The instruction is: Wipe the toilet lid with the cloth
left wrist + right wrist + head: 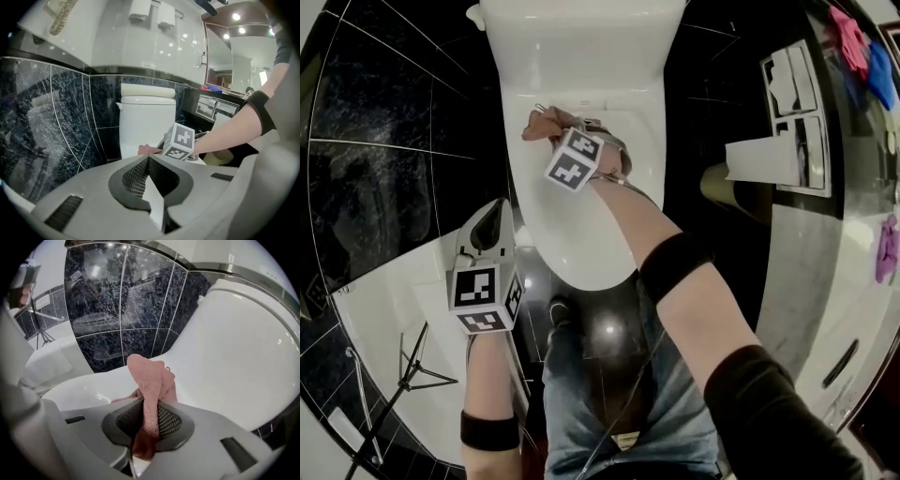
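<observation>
The white toilet lid lies closed below the cistern. My right gripper is shut on a pink cloth, which hangs over the back part of the lid. In the right gripper view the cloth is pinched between the jaws and folds forward above the lid. My left gripper hovers off the lid's left edge with its jaws shut and nothing in them. In the left gripper view my left gripper points toward the toilet, and the right gripper's marker cube shows beyond it.
Dark marbled wall tiles flank the toilet on the left. A toilet paper holder with a hanging sheet is on the right wall. A white bin or ledge and a thin metal stand sit lower left. My legs stand before the bowl.
</observation>
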Demonstrator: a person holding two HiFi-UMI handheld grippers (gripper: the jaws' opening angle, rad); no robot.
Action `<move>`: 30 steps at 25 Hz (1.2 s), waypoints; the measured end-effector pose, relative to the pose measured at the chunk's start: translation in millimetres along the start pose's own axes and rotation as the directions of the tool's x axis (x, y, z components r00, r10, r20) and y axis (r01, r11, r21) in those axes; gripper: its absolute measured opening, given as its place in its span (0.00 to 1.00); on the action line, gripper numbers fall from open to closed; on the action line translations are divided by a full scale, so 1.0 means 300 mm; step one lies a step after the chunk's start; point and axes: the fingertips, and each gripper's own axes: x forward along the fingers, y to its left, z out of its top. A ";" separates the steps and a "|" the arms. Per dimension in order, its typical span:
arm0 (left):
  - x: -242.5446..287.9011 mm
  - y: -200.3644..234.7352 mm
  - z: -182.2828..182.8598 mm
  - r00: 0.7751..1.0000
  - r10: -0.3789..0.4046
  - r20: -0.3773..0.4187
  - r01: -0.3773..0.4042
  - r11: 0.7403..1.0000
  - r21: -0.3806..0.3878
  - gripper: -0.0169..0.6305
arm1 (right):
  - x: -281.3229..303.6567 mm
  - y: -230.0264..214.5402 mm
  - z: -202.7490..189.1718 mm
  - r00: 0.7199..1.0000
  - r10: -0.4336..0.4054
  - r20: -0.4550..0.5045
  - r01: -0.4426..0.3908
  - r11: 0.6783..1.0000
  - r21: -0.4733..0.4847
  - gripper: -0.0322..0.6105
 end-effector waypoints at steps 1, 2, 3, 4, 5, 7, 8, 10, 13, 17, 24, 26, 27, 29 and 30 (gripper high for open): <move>0.005 -0.009 0.008 1.000 -0.005 0.001 0.005 1.000 0.000 0.03 | -0.016 -0.027 -0.040 1.000 -0.005 -0.007 0.005 1.000 0.031 0.16; 0.009 -0.018 0.015 1.000 -0.010 0.002 0.010 1.000 0.002 0.03 | -0.033 -0.056 -0.084 1.000 -0.010 -0.015 0.011 0.998 0.066 0.16; 0.013 -0.027 0.022 1.000 -0.015 0.003 0.015 1.000 0.004 0.03 | -0.050 -0.086 -0.130 1.000 -0.015 -0.024 0.018 0.994 0.103 0.16; 0.016 -0.036 0.027 1.000 -0.019 0.003 0.019 1.000 0.005 0.03 | -0.069 -0.115 -0.177 0.999 -0.023 -0.034 0.027 0.989 0.143 0.16; 0.018 -0.045 0.031 1.000 -0.023 0.003 0.023 1.000 0.005 0.03 | -0.091 -0.148 -0.223 0.998 -0.035 -0.043 0.042 0.982 0.182 0.16; 0.021 -0.062 0.037 1.000 -0.031 0.002 0.031 1.000 0.004 0.03 | -0.150 -0.221 -0.299 0.995 -0.080 -0.060 0.093 0.963 0.252 0.16; 0.022 -0.071 0.039 0.999 -0.035 0.001 0.035 0.999 0.003 0.03 | -0.175 -0.250 -0.333 0.993 -0.098 -0.070 0.114 0.953 0.280 0.16; 0.019 -0.088 0.041 0.999 -0.040 -0.001 0.040 0.999 0.002 0.03 | -0.200 -0.278 -0.391 0.990 -0.107 -0.089 0.130 0.939 0.320 0.16; 0.012 -0.108 0.046 0.999 -0.042 -0.002 0.042 0.999 0.001 0.03 | -0.216 -0.292 -0.437 0.989 -0.101 -0.108 0.132 0.929 0.345 0.16; 0.001 -0.112 0.054 0.999 -0.037 0.002 0.037 0.999 0.007 0.03 | -0.236 -0.332 -0.465 0.984 -0.136 -0.111 0.169 0.907 0.386 0.16; -0.044 -0.072 0.042 1.000 -0.013 0.008 0.013 1.000 -0.016 0.03 | -0.279 -0.331 -0.532 0.965 -0.178 -0.190 0.251 0.834 0.491 0.16; -0.055 -0.061 0.042 1.000 -0.007 0.012 0.007 1.000 -0.024 0.03 | -0.285 -0.285 -0.405 0.978 -0.190 -0.089 0.209 0.853 0.478 0.15; -0.060 -0.055 0.042 1.000 -0.004 0.013 0.005 1.000 -0.026 0.03 | -0.283 -0.249 -0.318 0.982 -0.186 -0.028 0.178 0.872 0.455 0.15; -0.070 -0.044 0.042 1.000 0.000 0.013 0.000 1.000 -0.029 0.03 | -0.257 -0.139 -0.142 0.989 -0.131 0.066 0.095 0.917 0.388 0.15; -0.074 -0.037 0.043 1.000 0.003 0.014 -0.002 1.000 -0.028 0.03 | -0.232 -0.071 -0.065 0.992 -0.086 0.094 0.049 0.939 0.340 0.15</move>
